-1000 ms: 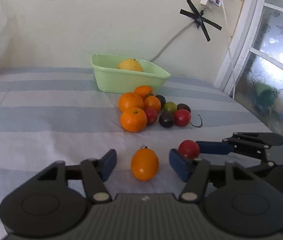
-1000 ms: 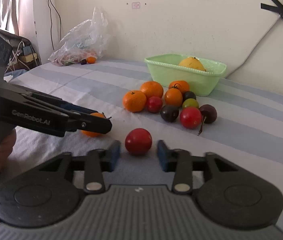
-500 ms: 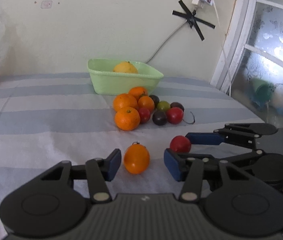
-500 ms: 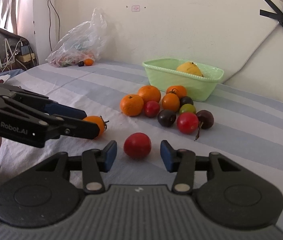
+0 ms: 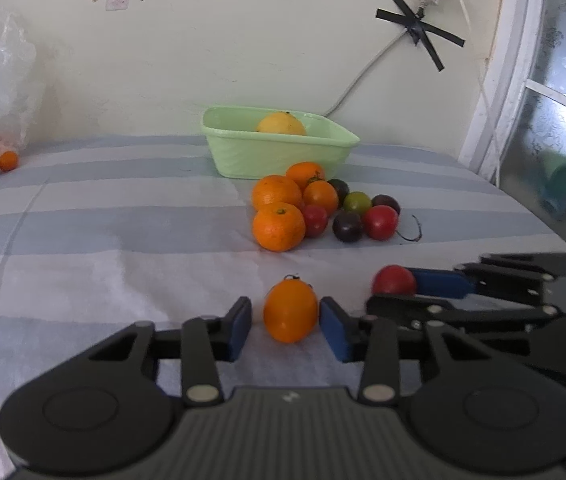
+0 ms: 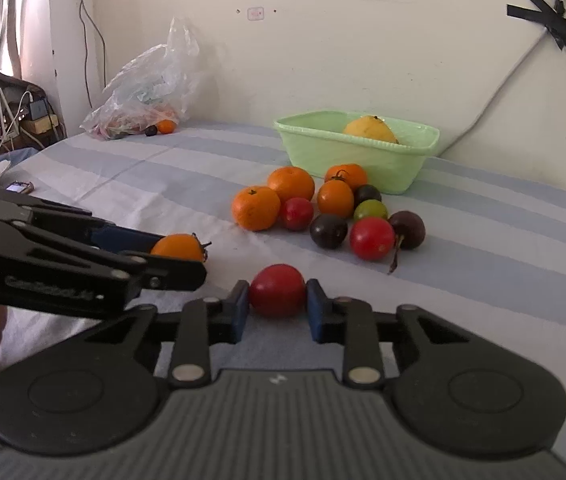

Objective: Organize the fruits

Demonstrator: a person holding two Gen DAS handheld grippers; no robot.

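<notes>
An orange tomato (image 5: 290, 309) lies on the striped cloth between the fingers of my left gripper (image 5: 285, 326); the right pad touches it, the left pad stands a small gap off. My right gripper (image 6: 277, 307) is shut on a red tomato (image 6: 277, 290), both pads touching it. That red tomato (image 5: 394, 280) and the right gripper (image 5: 423, 292) also show in the left wrist view. A pile of oranges and tomatoes (image 5: 315, 208) lies in front of a green basket (image 5: 279, 156) that holds a yellow fruit (image 5: 281, 124).
A plastic bag (image 6: 151, 92) with fruit lies at the far left by the wall. A cable and black tape cross (image 5: 419, 32) hang on the wall. A window frame (image 5: 499, 80) borders the right side. Chargers and cables (image 6: 23, 120) sit at the far left.
Both grippers have narrowed. The right jaws have closed onto the red tomato. The left jaws have closed in around the orange tomato.
</notes>
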